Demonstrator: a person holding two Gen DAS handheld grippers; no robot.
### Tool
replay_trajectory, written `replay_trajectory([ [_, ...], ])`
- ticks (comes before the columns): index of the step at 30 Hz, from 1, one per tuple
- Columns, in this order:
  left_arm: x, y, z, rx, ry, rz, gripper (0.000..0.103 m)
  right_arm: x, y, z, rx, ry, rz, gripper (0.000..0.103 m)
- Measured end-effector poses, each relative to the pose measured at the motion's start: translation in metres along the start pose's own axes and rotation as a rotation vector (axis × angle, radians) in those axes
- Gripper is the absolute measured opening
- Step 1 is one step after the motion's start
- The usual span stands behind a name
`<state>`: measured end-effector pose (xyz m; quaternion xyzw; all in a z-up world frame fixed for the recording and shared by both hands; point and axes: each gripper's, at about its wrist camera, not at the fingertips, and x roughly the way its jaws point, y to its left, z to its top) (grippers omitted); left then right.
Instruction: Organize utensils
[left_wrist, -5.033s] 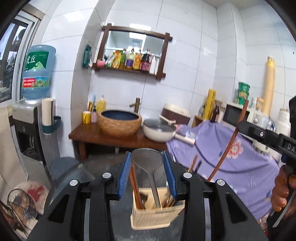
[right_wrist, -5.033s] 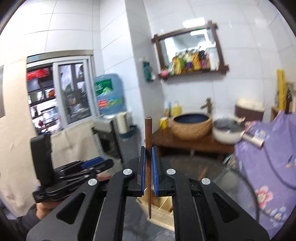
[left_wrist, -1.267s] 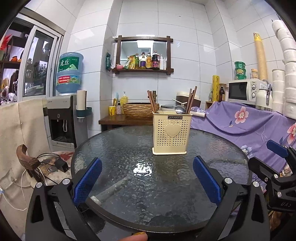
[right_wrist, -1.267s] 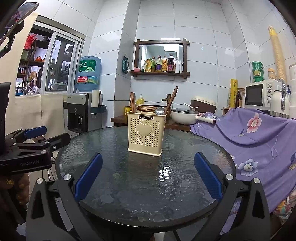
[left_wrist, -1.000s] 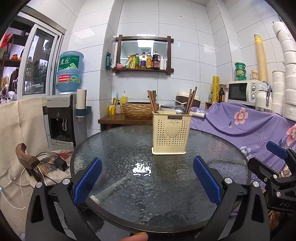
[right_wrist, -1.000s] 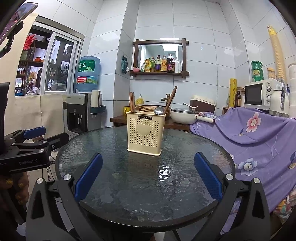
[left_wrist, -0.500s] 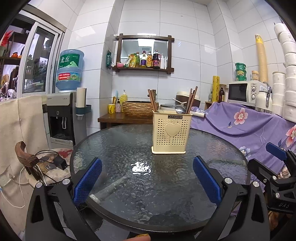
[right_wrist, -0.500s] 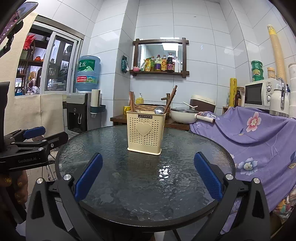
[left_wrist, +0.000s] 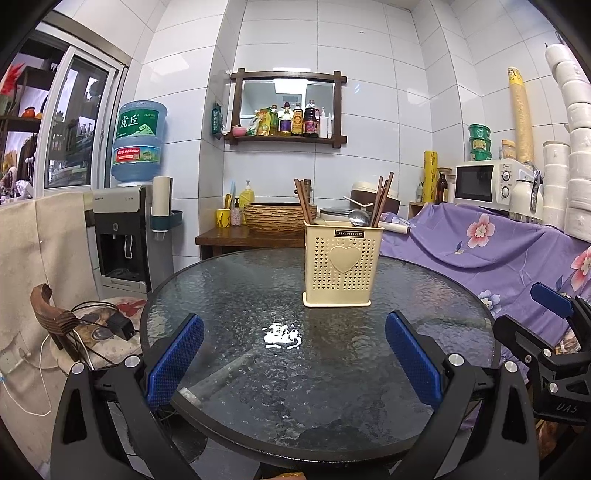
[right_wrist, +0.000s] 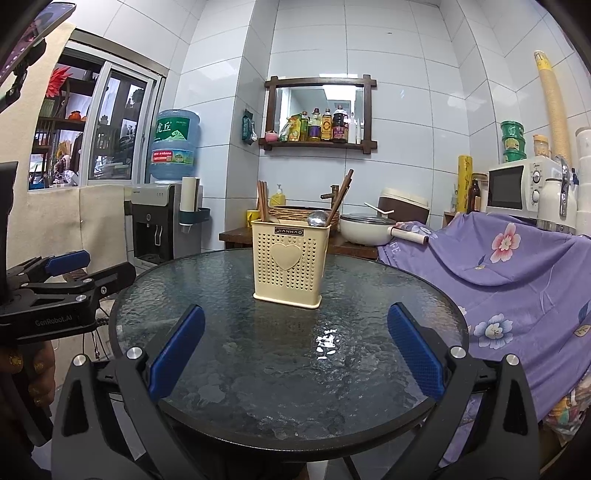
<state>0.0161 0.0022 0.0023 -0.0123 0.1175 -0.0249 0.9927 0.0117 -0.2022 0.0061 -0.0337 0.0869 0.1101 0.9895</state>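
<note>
Blue-padded and spread wide, our left gripper (left_wrist: 293, 354) and right gripper (right_wrist: 295, 350) both hang empty over the near rim of the round glass table (left_wrist: 236, 302), grasping nothing. Past them, toward the far half of the tabletop, stands the cream perforated utensil holder (left_wrist: 341, 267), upright on the glass. It carries brown chopsticks (left_wrist: 303, 201) on its left side, a second pair of chopsticks (left_wrist: 382, 199) leaning at its right, and a metal spoon (left_wrist: 357, 217) whose bowl shows just above the rim.

We see no loose utensil on the glass on our side of the holder, so we judge the sorting essentially finished. Done well, this step means keeping both grippers low and apart, well short of the holder, so the leaning sticks are not knocked.

Beside the holder to its right, a purple floral cloth (right_wrist: 517, 266) drapes close to the table edge and could snag a sleeve or finger. Behind the holder sit a woven basin (left_wrist: 279, 218) on a wooden side table and a white pot (right_wrist: 365, 227). Left of the holder, farther off, stands a water dispenser (left_wrist: 123, 236).
</note>
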Motion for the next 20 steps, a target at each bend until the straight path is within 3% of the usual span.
replay_trajectory([
  [20,0.0006,-0.0056,0.0015,0.004,0.008,-0.002,0.097,0.0008,0.0014,-0.0010,0.002,0.007,0.002,0.097],
])
